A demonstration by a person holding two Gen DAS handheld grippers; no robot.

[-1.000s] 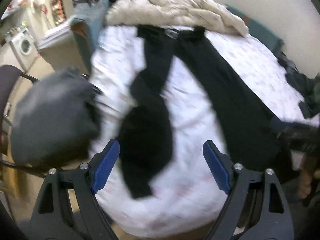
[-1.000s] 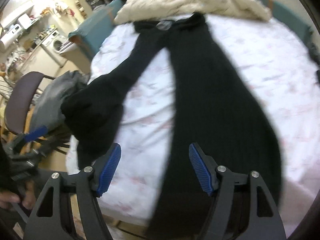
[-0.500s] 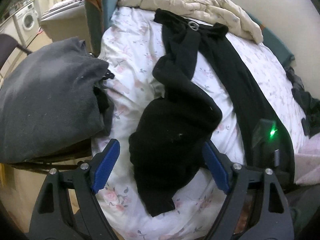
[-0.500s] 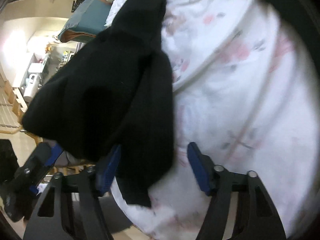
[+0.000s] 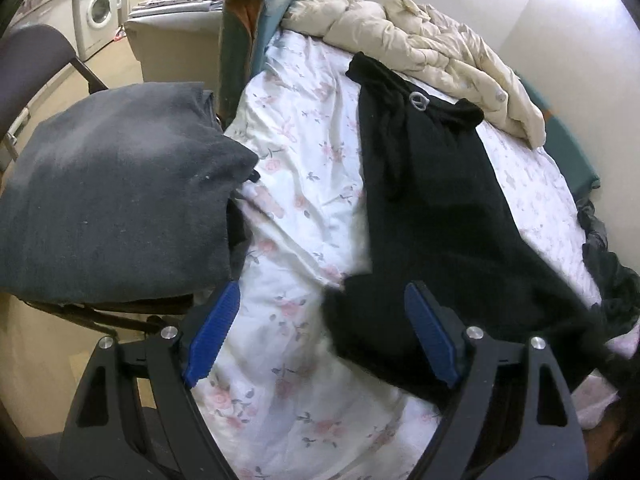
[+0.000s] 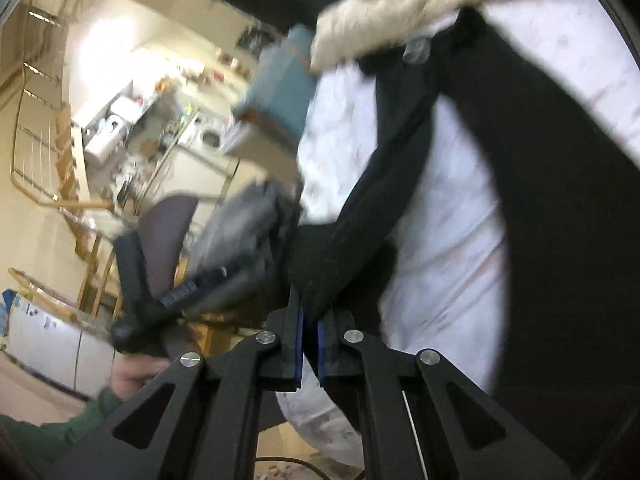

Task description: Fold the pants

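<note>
Black pants (image 5: 436, 208) lie on the floral bed sheet (image 5: 304, 184), with the waistband (image 5: 416, 100) at the far end by the duvet. My left gripper (image 5: 322, 336) hangs open over the near part of the sheet. The dark cuff end of one leg lies between its blue pads (image 5: 432, 340), close to the right one, and neither pad presses on it. My right gripper (image 6: 310, 322) is shut on the cuff of that pant leg (image 6: 384, 184), which stretches taut from its pads up to the waistband (image 6: 416, 48). The other leg (image 6: 560, 168) lies flat to the right.
A folded grey cloth (image 5: 112, 192) rests on a chair (image 5: 36, 52) left of the bed. A beige duvet (image 5: 420, 44) is heaped at the bed's far end, beside a teal cushion (image 5: 244, 40). Dark clothes (image 5: 608, 264) lie at the right edge. A hand (image 6: 132, 372) shows at lower left.
My right gripper has shut on the left pant leg's cuff and drawn it taut. That leg has swung right, toward the other leg. My left gripper stayed open and shifted over the sheet.
</note>
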